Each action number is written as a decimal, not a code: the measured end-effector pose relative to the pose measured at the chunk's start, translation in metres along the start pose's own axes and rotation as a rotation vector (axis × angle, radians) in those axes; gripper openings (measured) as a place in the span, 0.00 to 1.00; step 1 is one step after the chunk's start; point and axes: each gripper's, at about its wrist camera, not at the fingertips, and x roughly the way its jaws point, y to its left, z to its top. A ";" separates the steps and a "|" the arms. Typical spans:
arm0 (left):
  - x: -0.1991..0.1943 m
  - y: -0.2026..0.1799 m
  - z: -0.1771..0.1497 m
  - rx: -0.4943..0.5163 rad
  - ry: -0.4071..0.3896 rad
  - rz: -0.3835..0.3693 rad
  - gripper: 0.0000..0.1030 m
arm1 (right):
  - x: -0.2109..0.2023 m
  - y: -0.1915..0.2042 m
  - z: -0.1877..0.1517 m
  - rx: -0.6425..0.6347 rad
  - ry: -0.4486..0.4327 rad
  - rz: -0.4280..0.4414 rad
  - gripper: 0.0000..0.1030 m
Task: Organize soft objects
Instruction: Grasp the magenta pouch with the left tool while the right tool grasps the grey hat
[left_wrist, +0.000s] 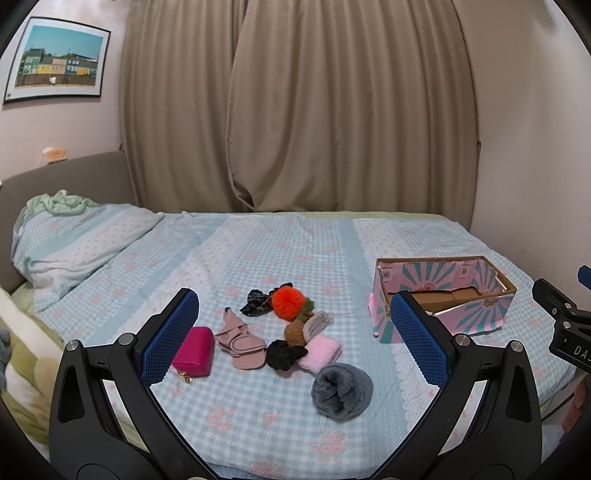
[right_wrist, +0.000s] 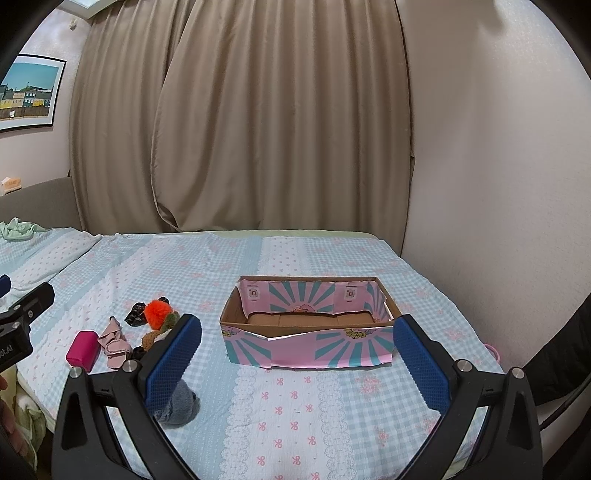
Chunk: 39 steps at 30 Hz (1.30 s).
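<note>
While nothing is held: both tongs, left (left_wrist: 295, 332) and right (right_wrist: 297, 354), gape unclenched.
Next: pinch grey sock (left_wrist: 341, 391), nearest pile item, left of box (right_wrist: 310, 347).

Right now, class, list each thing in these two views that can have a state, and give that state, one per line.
left gripper: open, holding nothing
right gripper: open, holding nothing
box: open-topped, nothing soft inside, front wall torn
grey fuzzy sock: rolled, apart from the pile
pink pouch: shut, lying flat
pink cloth: folded, in the pile
curtains: drawn shut
</note>
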 end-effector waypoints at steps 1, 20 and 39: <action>0.000 0.001 0.000 0.000 0.000 0.003 1.00 | 0.000 0.001 0.000 -0.003 0.000 0.002 1.00; 0.073 0.135 -0.043 -0.120 0.218 0.179 1.00 | 0.062 0.079 -0.033 -0.015 0.186 0.244 1.00; 0.229 0.187 -0.131 -0.150 0.506 0.121 1.00 | 0.161 0.160 -0.113 -0.072 0.457 0.320 1.00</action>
